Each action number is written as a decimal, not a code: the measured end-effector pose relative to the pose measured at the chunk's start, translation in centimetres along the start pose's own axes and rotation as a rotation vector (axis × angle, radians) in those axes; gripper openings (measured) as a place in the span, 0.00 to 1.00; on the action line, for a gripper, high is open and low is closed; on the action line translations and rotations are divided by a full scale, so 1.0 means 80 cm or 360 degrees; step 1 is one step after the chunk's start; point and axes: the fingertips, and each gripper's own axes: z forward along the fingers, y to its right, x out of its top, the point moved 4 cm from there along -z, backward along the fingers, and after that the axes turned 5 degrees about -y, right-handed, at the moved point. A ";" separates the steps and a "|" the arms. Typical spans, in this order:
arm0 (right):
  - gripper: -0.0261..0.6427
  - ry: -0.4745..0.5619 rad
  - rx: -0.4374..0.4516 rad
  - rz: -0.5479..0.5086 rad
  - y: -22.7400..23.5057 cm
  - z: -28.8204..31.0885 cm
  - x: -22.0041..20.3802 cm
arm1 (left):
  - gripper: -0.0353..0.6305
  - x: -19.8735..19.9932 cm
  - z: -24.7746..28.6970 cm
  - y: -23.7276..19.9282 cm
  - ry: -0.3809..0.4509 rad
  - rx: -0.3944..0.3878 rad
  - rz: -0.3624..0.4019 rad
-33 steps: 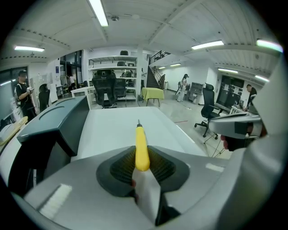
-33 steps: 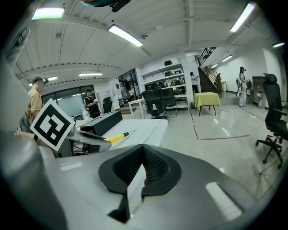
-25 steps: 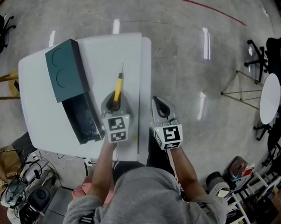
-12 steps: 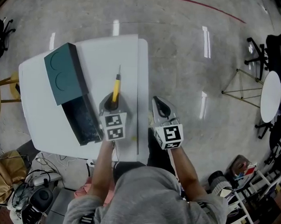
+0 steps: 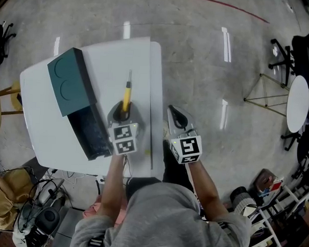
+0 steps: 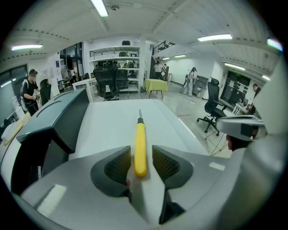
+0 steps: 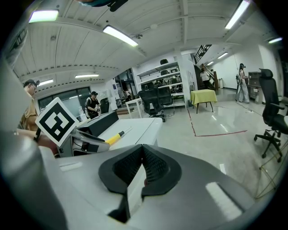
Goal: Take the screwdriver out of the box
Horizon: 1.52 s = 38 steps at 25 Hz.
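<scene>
Left gripper (image 5: 124, 112), jaws opening, straddles screwdriver (image 5: 127, 91) on table (image 5: 52, 126) over glossy floor (image 5: 198, 56).

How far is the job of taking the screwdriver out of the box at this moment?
Done: the screwdriver lies on the white table, outside the open box. In hand: the left gripper is opening its jaws, the yellow handle between them with a gap at each pad. Left: probably only to draw that gripper away. The right gripper is shut and empty.

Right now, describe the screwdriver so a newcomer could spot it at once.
Find the white table with the dark green box on its left. Right of the box, between the left gripper's opening jaws, lies the screwdriver. It is the only yellow-handled thing there.
</scene>
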 end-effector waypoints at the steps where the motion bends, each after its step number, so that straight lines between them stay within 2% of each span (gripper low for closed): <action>1: 0.04 0.0004 -0.0001 -0.0003 0.000 -0.001 0.001 | 0.31 0.000 0.000 0.001 0.0010 -0.0015 -0.0008; 8: 0.04 0.0054 -0.0045 -0.0030 -0.005 -0.016 0.017 | 0.35 -0.001 -0.008 0.000 0.0028 -0.0105 -0.0055; 17: 0.04 0.0131 -0.0142 -0.0008 -0.011 -0.048 0.028 | 0.35 0.014 -0.037 0.009 0.0120 -0.0146 0.0027; 31: 0.04 0.0301 -0.0170 -0.0089 -0.052 -0.106 0.066 | 0.30 0.062 -0.163 0.012 0.0451 -0.0131 0.0097; 38: 0.04 0.0387 -0.0151 -0.0158 -0.080 -0.143 0.093 | 0.23 0.083 -0.241 0.012 0.0706 -0.0097 0.0108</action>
